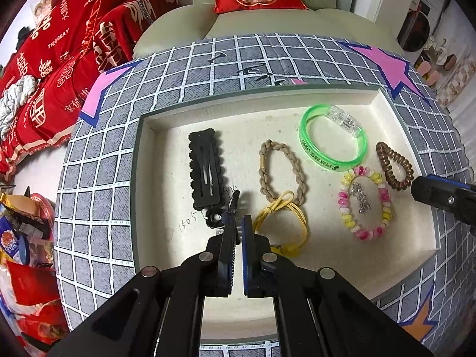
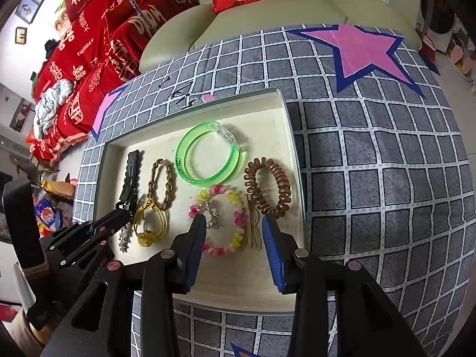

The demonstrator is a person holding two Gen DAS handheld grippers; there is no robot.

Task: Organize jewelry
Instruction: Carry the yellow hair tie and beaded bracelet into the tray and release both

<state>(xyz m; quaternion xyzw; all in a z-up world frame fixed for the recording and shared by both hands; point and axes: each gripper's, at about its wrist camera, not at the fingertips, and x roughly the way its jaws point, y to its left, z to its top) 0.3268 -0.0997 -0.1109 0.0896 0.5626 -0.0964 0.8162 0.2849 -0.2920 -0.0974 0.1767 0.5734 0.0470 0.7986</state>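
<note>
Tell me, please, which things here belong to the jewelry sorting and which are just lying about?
Job:
cream tray
green bangle
beaded bracelet
brown coil tie
braided tie
yellow tie
black hair clip

Lying about:
red cushions
checked cloth
sofa

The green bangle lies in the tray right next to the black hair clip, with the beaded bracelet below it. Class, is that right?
Not quite. In the left wrist view the green bangle lies in the tray next to the brown coil hair tie, not the black hair clip. The beaded bracelet is below it.
</note>
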